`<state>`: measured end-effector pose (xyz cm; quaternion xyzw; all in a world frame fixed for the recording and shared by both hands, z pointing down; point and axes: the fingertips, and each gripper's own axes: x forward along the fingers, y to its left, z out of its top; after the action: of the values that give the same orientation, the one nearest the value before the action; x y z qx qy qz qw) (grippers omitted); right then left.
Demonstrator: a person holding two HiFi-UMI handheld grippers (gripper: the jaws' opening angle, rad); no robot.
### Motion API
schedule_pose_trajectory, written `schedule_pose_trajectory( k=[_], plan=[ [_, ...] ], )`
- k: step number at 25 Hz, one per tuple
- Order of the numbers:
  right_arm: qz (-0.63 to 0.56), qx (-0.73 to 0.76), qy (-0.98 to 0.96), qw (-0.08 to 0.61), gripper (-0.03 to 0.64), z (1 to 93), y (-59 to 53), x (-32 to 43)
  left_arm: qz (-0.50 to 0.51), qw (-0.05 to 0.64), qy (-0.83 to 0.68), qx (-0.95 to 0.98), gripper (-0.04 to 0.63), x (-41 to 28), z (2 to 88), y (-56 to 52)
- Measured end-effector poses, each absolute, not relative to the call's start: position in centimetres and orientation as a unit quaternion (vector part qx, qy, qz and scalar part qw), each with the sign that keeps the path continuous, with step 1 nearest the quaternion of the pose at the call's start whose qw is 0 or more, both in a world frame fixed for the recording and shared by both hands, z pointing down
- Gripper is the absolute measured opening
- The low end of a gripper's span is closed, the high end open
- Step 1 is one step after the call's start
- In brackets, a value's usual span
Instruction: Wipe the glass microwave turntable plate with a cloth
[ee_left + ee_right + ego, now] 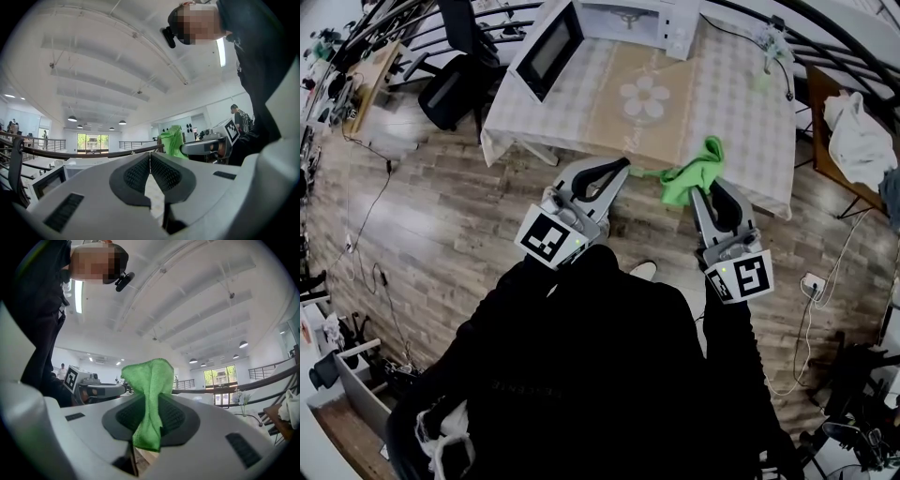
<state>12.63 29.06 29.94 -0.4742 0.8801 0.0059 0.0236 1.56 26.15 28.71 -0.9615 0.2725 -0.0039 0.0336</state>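
Cloth (150,376) tight in right claw (148,405); left claw (150,158) together, empty.

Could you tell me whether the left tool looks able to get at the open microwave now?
Probably yes: the microwave has its door swung open, the left tool is shut and empty, and only tablecloth lies between them.
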Motion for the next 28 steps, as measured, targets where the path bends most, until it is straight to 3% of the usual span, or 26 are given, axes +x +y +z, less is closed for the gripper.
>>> schedule_pose_trajectory(
  k=[28],
  plan=[
    [-0.080,-0.529,0.840,-0.086,0.098,37.4,-1.9,7.5,0.000,-0.025,0.217,-0.976,0.021,-4.8,33.3,-5.5]
  ],
)
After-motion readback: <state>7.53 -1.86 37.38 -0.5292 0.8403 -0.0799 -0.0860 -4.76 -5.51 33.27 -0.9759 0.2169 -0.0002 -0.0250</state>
